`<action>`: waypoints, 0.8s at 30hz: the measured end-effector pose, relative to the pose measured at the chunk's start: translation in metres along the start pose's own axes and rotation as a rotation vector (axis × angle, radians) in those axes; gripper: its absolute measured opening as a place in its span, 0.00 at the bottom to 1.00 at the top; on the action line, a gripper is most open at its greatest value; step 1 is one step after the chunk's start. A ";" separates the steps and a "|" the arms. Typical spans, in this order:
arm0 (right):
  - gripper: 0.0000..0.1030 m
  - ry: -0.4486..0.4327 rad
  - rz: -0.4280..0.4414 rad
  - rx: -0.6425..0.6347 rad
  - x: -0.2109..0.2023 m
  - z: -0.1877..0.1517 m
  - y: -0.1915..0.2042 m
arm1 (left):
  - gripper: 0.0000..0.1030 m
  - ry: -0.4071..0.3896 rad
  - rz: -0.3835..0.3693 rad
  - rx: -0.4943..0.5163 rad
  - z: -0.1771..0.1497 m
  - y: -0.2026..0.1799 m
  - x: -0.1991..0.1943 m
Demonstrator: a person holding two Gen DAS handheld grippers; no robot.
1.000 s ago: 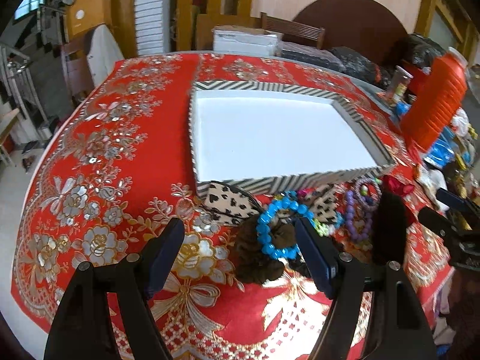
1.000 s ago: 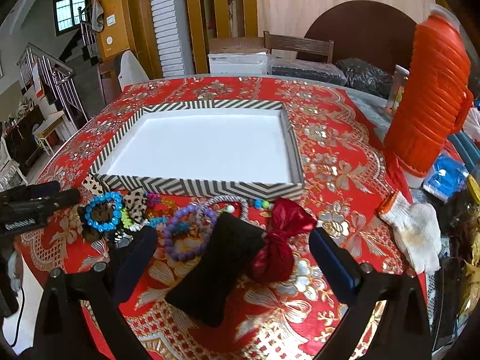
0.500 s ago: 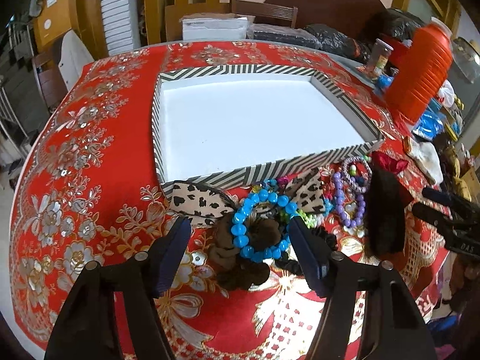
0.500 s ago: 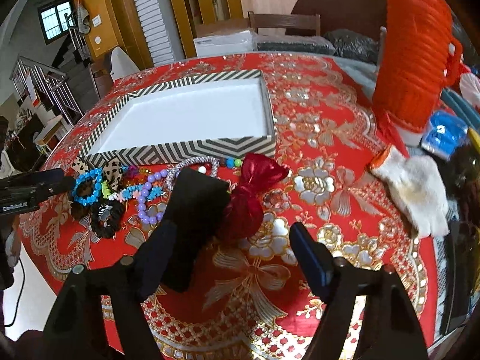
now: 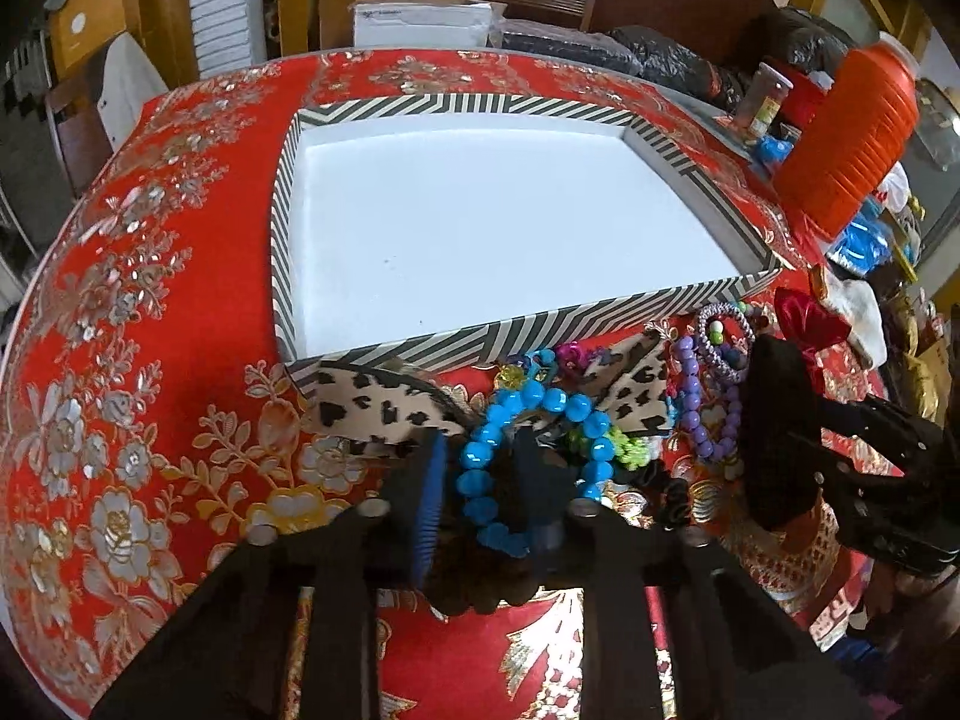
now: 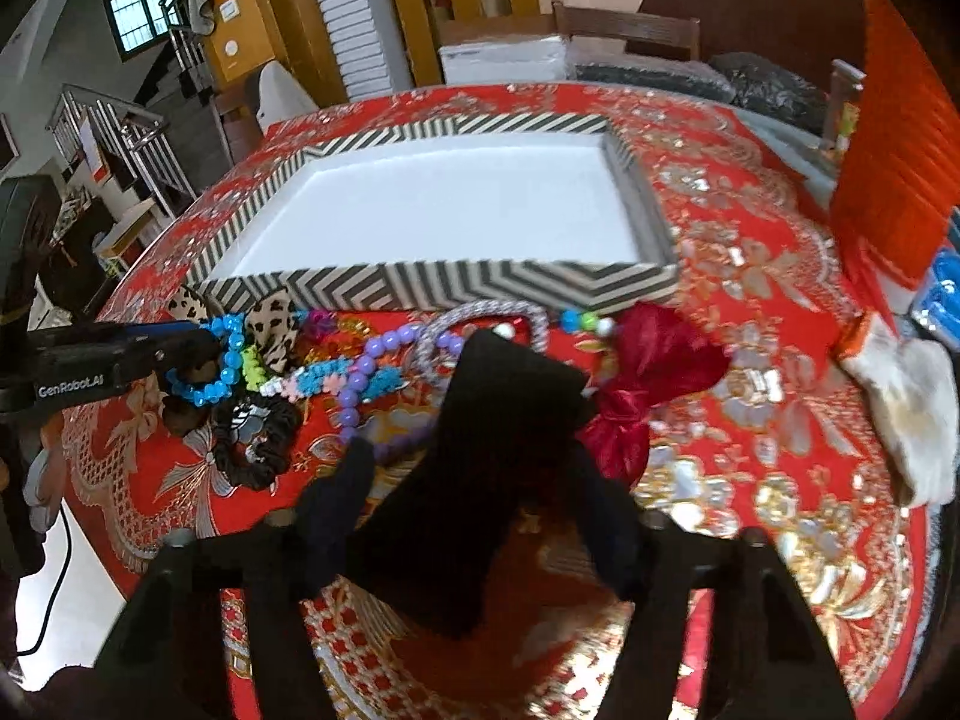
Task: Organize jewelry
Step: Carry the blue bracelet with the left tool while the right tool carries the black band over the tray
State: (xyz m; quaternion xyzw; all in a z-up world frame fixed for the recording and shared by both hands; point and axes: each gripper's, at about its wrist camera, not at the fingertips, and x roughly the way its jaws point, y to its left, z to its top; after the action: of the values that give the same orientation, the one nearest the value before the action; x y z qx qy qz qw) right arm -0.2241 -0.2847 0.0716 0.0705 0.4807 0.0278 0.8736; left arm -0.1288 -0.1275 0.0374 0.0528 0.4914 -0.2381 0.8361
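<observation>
Blue bead bracelet (image 5: pixel 528 456) pinched between left gripper (image 5: pixel 486 480) jaws.

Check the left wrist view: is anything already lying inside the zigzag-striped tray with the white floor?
No. The zigzag-striped tray shows only its bare white floor, and the blue bead bracelet and other pieces lie on the red floral tablecloth outside it.

The left gripper (image 5: pixel 480 480) is held low over the table, its fingers (image 5: pixel 427 501) drawn narrow and clamped on the blue bead bracelet (image 5: pixel 480 468). The right gripper (image 6: pixel 474 516) is lowered beside it, its fingers (image 6: pixel 336 504) closed against the sides of the black bow (image 6: pixel 480 480).
</observation>
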 end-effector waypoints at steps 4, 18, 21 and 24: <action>0.19 -0.013 0.018 0.004 0.000 -0.001 -0.001 | 0.08 -0.008 -0.032 0.018 0.000 0.000 -0.008; 0.15 -0.138 0.188 0.024 -0.058 0.011 0.005 | 0.08 -0.133 -0.062 0.012 0.023 -0.001 -0.068; 0.15 -0.157 0.268 0.069 -0.067 0.018 -0.003 | 0.08 -0.163 -0.063 0.014 0.032 -0.002 -0.081; 0.15 -0.169 0.242 0.033 -0.071 0.019 0.000 | 0.08 -0.187 -0.059 0.015 0.038 -0.001 -0.088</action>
State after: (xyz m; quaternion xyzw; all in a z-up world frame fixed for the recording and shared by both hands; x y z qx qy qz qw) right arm -0.2464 -0.2944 0.1406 0.1443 0.3938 0.1193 0.8999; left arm -0.1351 -0.1101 0.1317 0.0220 0.4109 -0.2700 0.8705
